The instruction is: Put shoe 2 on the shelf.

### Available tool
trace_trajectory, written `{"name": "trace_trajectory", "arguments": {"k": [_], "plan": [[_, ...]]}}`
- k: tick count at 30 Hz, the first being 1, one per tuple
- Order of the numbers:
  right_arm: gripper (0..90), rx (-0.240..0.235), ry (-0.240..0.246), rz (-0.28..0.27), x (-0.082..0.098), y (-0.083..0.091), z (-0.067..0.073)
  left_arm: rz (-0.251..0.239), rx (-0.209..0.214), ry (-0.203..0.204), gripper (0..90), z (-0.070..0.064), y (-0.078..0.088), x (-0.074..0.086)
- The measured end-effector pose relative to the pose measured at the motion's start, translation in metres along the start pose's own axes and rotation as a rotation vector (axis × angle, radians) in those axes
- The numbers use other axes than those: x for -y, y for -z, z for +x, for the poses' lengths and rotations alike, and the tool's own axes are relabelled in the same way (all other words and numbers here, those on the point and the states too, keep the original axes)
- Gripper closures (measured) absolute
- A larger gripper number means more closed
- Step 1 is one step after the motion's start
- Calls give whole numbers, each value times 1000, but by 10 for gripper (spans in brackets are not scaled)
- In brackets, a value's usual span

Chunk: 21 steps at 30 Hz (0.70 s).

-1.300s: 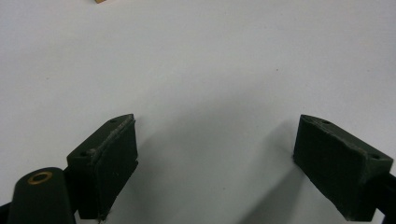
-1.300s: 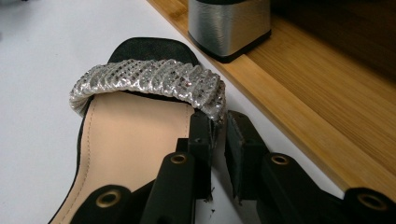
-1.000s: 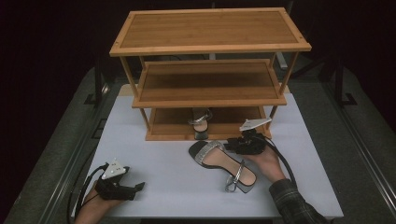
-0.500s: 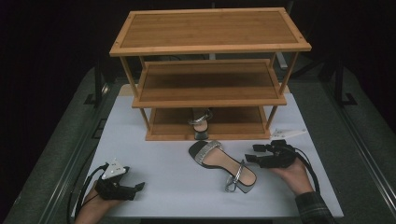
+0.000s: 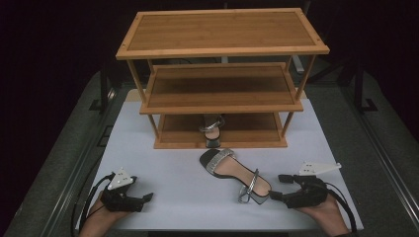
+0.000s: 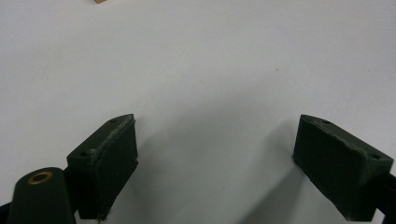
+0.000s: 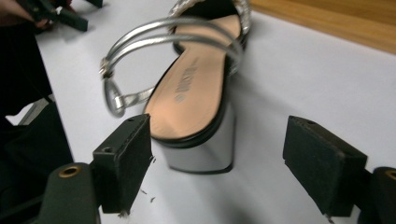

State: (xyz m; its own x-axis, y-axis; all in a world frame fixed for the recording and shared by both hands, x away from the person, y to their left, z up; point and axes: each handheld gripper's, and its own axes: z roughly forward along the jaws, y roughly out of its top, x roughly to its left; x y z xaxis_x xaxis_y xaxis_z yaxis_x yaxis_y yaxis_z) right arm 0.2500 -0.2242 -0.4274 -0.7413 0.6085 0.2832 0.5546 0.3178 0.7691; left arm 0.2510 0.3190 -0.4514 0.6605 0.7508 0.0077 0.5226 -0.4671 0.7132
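Two grippers released: my right gripper (image 7: 217, 163) jaws just opened, sandal (image 7: 196, 93) heel between them untouched; left gripper (image 6: 215, 163) spread over bare table (image 6: 210, 56).

White desk (image 5: 163, 163), three-tier wooden shelf (image 5: 222, 49) at its back, silver sandal (image 5: 234, 175) lying before it, second sandal (image 5: 211, 129) on bottom tier

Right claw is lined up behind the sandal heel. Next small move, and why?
Probably ease the right claw forward and close on the sandal at its block heel. Its jaws have just been opening, the heel sits between them with the pads not pressing, and the matching sandal already stands on the rack's bottom shelf.
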Motion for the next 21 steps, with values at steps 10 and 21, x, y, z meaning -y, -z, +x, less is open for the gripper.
{"name": "trace_trajectory", "arguments": {"k": [10,21], "plan": [[214,2,66,90,-6,-33,15,-1,0,0,128,0,0,0],[221,-13,83,96,-18,-55,4,3,0,-1,128,0,0,0]]}}
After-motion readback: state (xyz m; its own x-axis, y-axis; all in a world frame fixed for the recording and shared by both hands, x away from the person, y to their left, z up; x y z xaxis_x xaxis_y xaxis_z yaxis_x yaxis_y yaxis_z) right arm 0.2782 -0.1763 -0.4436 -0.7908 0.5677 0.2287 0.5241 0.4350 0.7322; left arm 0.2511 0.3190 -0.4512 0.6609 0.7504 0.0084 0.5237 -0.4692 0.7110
